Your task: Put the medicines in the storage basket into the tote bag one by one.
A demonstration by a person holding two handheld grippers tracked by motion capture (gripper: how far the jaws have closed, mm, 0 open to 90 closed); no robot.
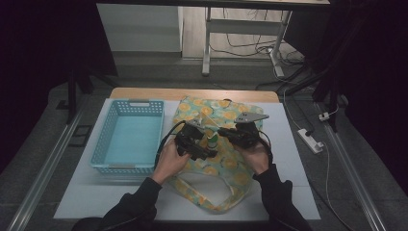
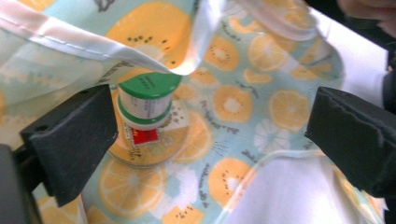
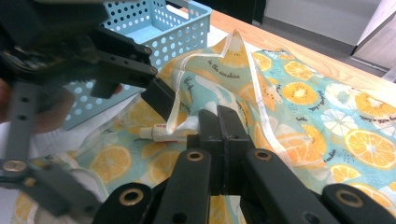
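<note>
Lying flat on the table [image 1: 298,163], the fruit-print bag [image 1: 230,169] sits just beside the blue basket [image 1: 129,137]. Left gripper [image 1: 206,154] stands wide, its jaws beside the green-capped bottle [image 2: 147,103] on the bag; right gripper [image 1: 226,131] pinches the bag's edge.

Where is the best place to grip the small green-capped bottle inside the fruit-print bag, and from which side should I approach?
Probably grip the green-capped bottle on its white body just under the cap, coming through the bag mouth, since the raised fabric edge covers it from above.
</note>
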